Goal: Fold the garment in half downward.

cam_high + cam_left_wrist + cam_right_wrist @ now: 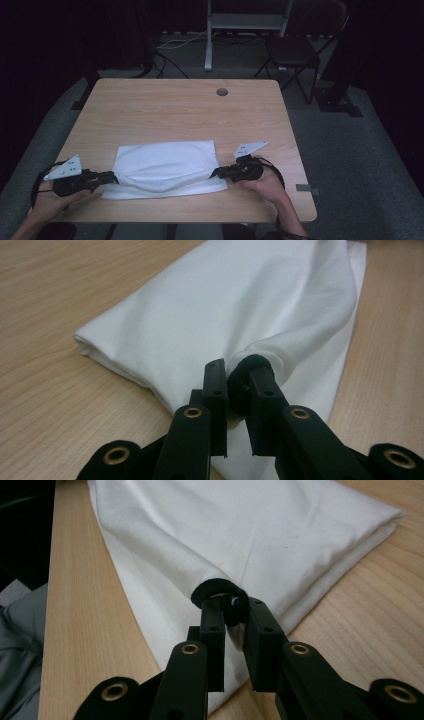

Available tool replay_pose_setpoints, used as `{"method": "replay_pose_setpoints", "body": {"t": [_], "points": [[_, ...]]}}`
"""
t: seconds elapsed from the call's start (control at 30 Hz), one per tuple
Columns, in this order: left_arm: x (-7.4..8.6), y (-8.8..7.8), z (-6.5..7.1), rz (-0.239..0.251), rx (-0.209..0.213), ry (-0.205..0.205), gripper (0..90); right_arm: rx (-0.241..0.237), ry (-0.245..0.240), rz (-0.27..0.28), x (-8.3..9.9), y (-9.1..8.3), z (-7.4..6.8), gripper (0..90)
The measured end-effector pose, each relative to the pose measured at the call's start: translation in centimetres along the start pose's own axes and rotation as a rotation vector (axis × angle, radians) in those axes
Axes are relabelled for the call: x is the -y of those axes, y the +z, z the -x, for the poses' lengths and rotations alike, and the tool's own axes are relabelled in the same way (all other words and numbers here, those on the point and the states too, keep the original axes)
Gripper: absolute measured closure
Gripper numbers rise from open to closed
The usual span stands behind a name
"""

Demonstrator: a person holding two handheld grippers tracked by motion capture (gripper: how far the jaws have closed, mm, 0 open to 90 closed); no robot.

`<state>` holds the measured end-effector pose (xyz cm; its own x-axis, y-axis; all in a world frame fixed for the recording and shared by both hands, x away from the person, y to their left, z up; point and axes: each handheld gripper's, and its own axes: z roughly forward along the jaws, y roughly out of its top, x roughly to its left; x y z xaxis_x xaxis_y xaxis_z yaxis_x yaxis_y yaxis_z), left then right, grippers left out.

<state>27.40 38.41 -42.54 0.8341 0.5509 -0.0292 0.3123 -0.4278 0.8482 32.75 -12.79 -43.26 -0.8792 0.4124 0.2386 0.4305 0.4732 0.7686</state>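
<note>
A white folded cloth (pixel 165 162) lies on the near half of the wooden table (pixel 175 105). My left gripper (pixel 112 176) pinches the cloth's left end, where the fabric is drawn into a bunch. In the left gripper view the jaws (pixel 235 372) are shut on a dark-edged fold of the cloth (pixel 240 300). My right gripper (pixel 216 173) grips the right end in the same way. Its jaws (pixel 232 607) close on a black-rimmed bunch of the cloth (pixel 250 530). The upper layer is pulled taut between both grippers, over a lower layer that lies flat.
A round cable hole (pixel 222 92) sits in the table's far middle. Beyond the table stand a dark folding chair (pixel 292 52) and a metal stand (pixel 245 22). The table's near edge runs just below both hands. Grey carpet surrounds the table.
</note>
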Motion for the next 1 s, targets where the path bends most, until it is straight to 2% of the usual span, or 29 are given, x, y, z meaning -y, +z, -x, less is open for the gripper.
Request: {"method": "replay_pose_setpoints", "body": {"t": [0.23, 0.47, 0.6, 0.7, 0.77, 0.8, 0.87, 1.0], "points": [[0.2, -0.5, -0.3, 0.008, 0.008, -0.019, 75.3, -0.027, -0.022, -0.051, -0.1, -0.3, -0.2, 77.3], [0.0, -1.4, -1.0, 0.032, -0.007, -0.035, 70.7, -0.073, -0.075, -0.132, -0.1, -0.7, -0.6, 70.3], [-0.6, -2.2, -1.9, 0.077, -0.021, -0.067, 68.5, -0.081, -0.078, -0.095, -0.5, -1.6, -0.5, 64.9], [-0.9, -2.2, -2.2, 0.084, -0.033, -0.077, 67.5, -0.079, -0.066, -0.054, -0.9, -2.0, -0.3, 61.9], [-1.5, -1.6, -2.3, 0.078, -0.038, -0.075, 65.8, -0.071, -0.049, -0.009, -1.4, -2.0, -0.1, 59.5], [-1.7, -1.3, -2.3, 0.073, -0.041, -0.074, 65.2, -0.069, -0.038, 0.027, -1.8, -1.7, 0.1, 58.0], [-2.2, -0.1, -2.2, 0.042, -0.048, -0.058, 65.2, -0.049, -0.013, 0.059, -2.4, -1.1, 0.2, 55.5], [-2.6, 2.1, -1.3, -0.038, -0.023, -0.015, 64.4, -0.01, -0.026, 0.012, -3.0, 0.8, -0.3, 54.3]]}}
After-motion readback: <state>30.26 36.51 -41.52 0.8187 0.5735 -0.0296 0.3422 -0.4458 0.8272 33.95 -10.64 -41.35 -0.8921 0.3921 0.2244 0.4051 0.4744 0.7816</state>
